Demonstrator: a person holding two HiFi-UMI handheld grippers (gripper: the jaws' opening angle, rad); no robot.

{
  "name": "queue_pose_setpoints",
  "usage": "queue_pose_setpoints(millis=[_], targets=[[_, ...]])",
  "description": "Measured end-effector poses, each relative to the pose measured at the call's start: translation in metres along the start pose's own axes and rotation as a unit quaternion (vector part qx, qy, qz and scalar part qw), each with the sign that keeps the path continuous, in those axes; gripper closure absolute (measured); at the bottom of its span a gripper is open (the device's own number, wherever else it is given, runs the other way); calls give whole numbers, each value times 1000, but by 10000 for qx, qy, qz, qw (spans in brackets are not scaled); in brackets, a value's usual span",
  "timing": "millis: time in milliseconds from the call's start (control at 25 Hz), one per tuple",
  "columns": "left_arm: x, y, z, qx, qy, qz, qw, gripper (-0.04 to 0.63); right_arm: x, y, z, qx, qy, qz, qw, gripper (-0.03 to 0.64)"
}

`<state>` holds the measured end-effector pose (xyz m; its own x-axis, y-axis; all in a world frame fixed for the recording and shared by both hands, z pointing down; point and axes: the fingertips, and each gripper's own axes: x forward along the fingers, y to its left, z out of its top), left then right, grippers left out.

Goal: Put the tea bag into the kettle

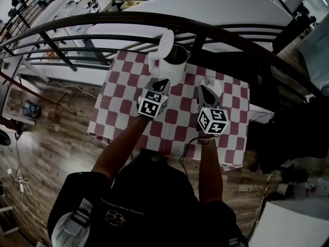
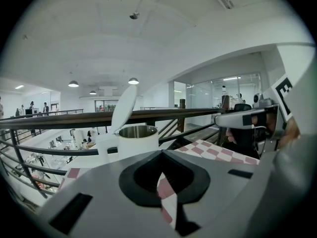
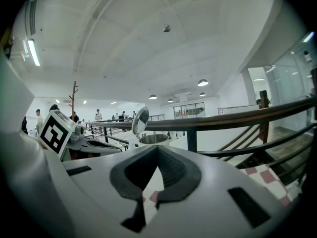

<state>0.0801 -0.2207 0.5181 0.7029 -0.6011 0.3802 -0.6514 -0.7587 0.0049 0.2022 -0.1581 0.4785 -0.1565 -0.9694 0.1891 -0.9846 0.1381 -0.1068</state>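
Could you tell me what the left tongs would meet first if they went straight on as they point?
Most likely the white kettle, standing lid-open just ahead of the left tongs; nothing shows between them, though depth is hard to judge.

Nothing in any view gives a legible word, brand or number. At the lower centre of the head view, a line of pale print with a small emblem beneath it crosses the person's black shirt [image 1: 122,213], but it is too small and blurred to make out. The cubes [image 1: 152,106] on the left tool [image 1: 161,84] and right tool [image 1: 208,92] carry only black-and-white square marker patterns, with no letters or digits.
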Motion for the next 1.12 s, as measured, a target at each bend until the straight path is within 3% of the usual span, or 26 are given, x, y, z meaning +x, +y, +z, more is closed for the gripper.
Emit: queue_pose_setpoints(millis=[360,760,1120], targets=[[34,-66,8,289,53,-620,9976,592,-57,-57,-13,213,-17,-757,9969,606],[80,-136,11,582,204,-1314,9894,592,-117,-115,-34,524,21,-1597,9858,606],[108,-151,9,668,361,-1522,9854,592,-132,-141,-48,693,126,-1942,9784,606]])
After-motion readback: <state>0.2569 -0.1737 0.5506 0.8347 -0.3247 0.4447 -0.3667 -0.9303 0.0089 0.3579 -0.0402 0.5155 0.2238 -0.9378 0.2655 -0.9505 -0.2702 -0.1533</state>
